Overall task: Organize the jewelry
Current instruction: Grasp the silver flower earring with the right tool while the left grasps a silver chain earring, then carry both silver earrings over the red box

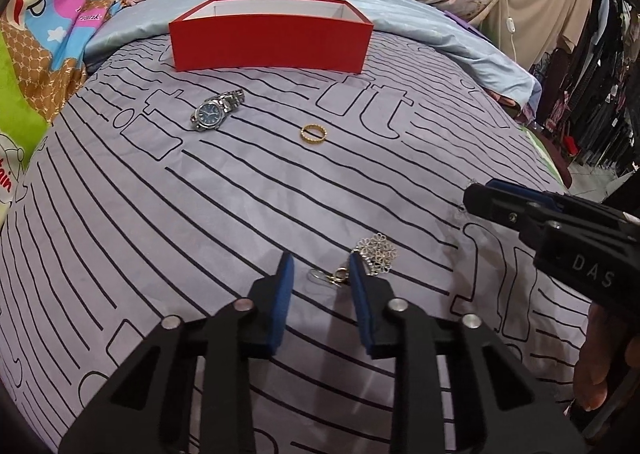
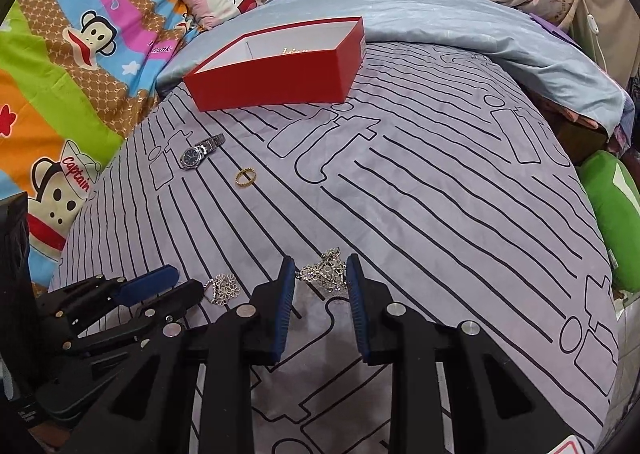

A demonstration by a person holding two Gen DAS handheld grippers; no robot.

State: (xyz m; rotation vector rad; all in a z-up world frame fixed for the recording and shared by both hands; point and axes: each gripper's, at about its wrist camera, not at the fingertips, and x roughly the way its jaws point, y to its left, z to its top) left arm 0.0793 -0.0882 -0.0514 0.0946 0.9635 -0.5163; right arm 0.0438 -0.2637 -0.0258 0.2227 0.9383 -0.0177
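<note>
Flower bracelet (image 2: 326,270) between open right hand-held gripper (image 2: 320,274) fingers

On the bed I count one red box (image 1: 270,46), one watch (image 1: 216,113), one gold ring (image 1: 313,133), two silver flower pieces (image 2: 329,269) (image 2: 226,288), and my two grippers (image 1: 321,274) (image 2: 321,278).

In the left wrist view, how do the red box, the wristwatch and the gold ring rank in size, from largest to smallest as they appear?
1. Open red rectangular cardboard box
2. Silver metal wristwatch with blue dial
3. Small gold beaded ring

The box lies farthest away yet looks far largest, so the order is safe.
</note>
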